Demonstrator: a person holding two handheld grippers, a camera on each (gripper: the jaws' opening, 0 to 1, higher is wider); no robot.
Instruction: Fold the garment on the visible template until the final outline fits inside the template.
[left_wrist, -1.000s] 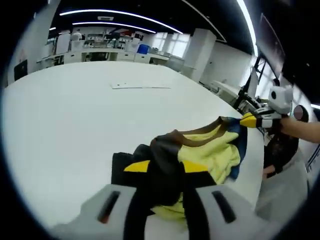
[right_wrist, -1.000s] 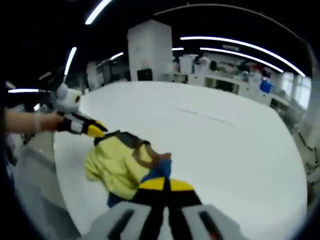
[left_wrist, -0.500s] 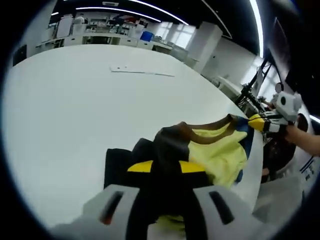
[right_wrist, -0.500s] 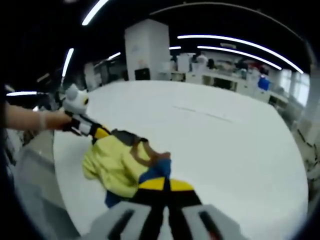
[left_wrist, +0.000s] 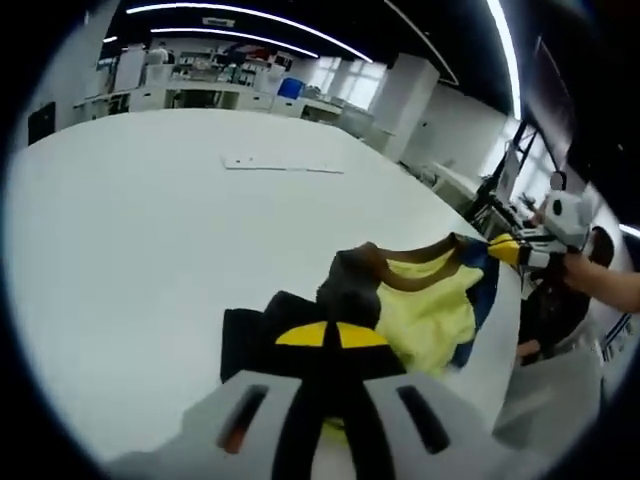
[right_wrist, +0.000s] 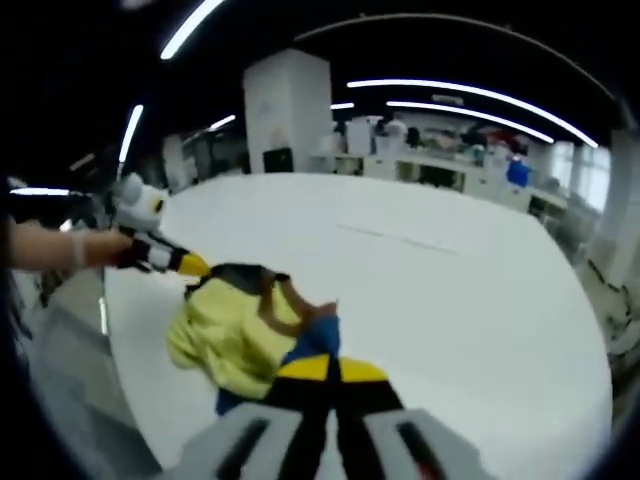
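Stretching between both closed hand-held grippers (left_wrist: 334, 334) (right_wrist: 326, 368), garment (left_wrist: 425, 305) sags over table (left_wrist: 130, 230).

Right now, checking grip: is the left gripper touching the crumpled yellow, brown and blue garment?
Touching. The left gripper view shows the left gripper, jaws shut, pinching the garment.

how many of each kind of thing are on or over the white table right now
garment: 1
gripper: 2, the left gripper and the right gripper, each shut on the garment
flat outline strip on the table: 1
total: 4
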